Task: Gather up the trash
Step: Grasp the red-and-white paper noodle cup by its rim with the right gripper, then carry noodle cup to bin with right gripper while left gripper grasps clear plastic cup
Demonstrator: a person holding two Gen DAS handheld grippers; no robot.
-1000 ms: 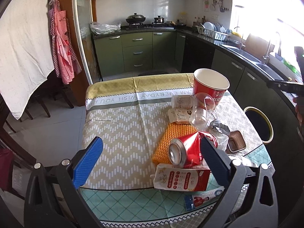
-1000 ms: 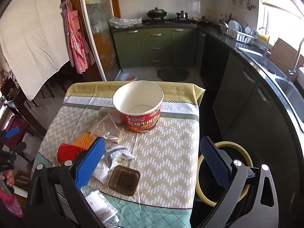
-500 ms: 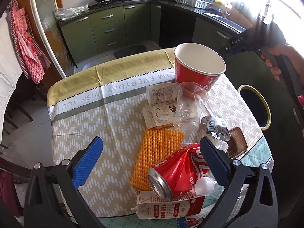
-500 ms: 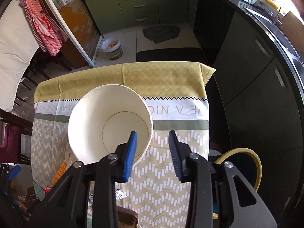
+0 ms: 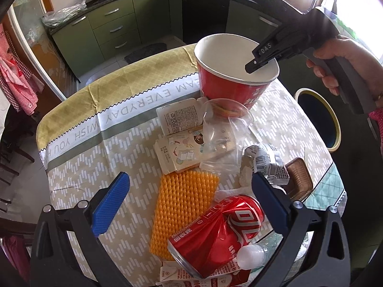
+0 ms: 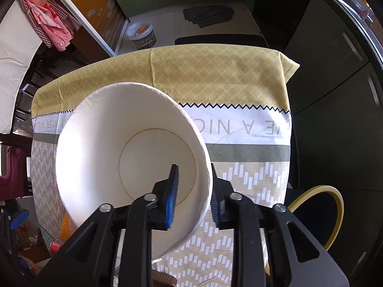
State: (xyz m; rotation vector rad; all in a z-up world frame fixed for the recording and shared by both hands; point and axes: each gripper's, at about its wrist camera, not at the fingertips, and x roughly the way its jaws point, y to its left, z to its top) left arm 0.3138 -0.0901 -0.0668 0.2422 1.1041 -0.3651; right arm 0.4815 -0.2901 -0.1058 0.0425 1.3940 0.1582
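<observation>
A big red paper bucket (image 5: 229,81) with a white inside (image 6: 124,148) stands at the far right of the table. My right gripper (image 6: 194,196) is shut on its rim, one finger inside and one outside; it shows in the left wrist view (image 5: 261,59) too. My left gripper (image 5: 189,201) is open and empty, above a crushed red can (image 5: 215,232) and an orange foam net (image 5: 182,210). Flattened cartons (image 5: 177,138), a clear plastic cup (image 5: 222,134), a crumpled wrapper (image 5: 265,160) and a brown tray (image 5: 299,181) lie between.
A bin with a yellow rim (image 5: 318,117) stands on the floor right of the table, and shows in the right wrist view (image 6: 316,212). A milk carton (image 5: 203,277) and a white bottle cap (image 5: 249,256) lie at the near edge. Green kitchen cabinets (image 5: 115,28) are behind.
My right gripper has gone down onto the bucket and closed on its rim. My left gripper has moved forward and lower over the can and the net, still open.
</observation>
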